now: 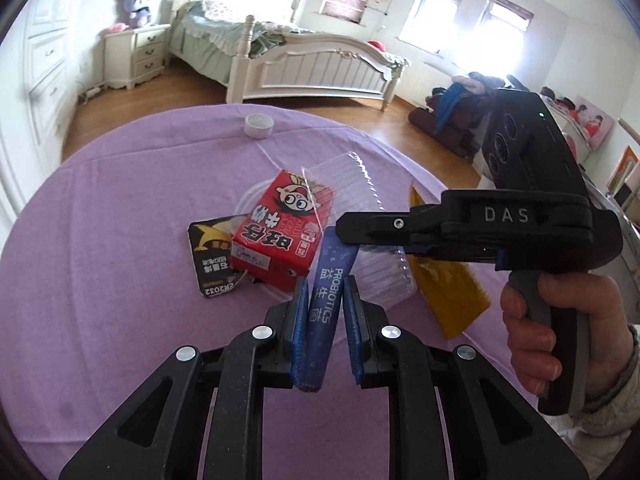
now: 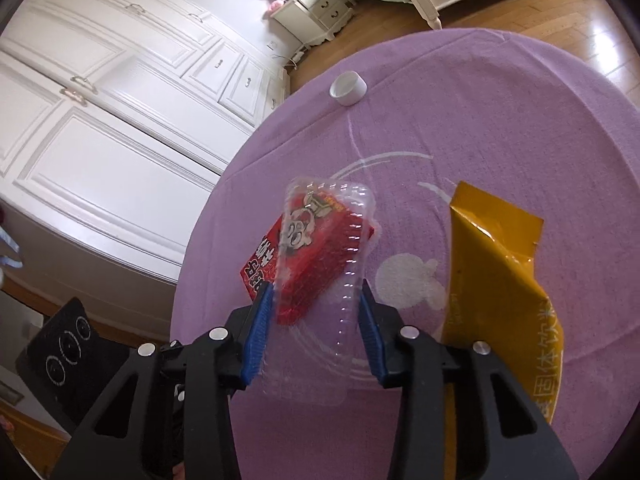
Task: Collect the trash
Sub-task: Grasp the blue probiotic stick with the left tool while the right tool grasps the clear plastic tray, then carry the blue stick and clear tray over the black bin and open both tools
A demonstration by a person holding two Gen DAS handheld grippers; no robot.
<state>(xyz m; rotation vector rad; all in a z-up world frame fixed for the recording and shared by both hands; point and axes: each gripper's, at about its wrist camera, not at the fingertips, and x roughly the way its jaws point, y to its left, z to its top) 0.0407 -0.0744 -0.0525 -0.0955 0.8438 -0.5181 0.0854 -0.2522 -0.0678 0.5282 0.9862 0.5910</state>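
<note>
Left gripper (image 1: 326, 292) first: its blue pads are pinched onto a long dark-blue probiotics sachet (image 1: 325, 304), which stands up between them, lifted off the cloth, its far end just under the tip of the other tool. Over to the right gripper (image 2: 318, 300): a clear ribbed plastic tray (image 2: 332, 280) sits between its blue fingers (image 2: 260, 332), both pads lying against the tray's long sides, so it is clamped on the tray. In the left wrist view that same tool comes in side-on from the right, black body, a hand (image 1: 560, 328) wrapped round its grey grip.

Directly behind the tray lies a red cartoon-printed drink carton (image 1: 286, 228), seen through the clear plastic from the right wrist camera. Tucked against the carton's left side is a black-and-gold battery card (image 1: 212, 256), flat on the cloth. To the right, a crumpled yellow foil packet (image 2: 500, 280) lies lengthwise beside the right gripper. Farther out, near the far edge, a small white bottle cap (image 2: 349, 88) sits alone. All of it rests on a round table under a lilac cloth (image 1: 120, 208).
</note>
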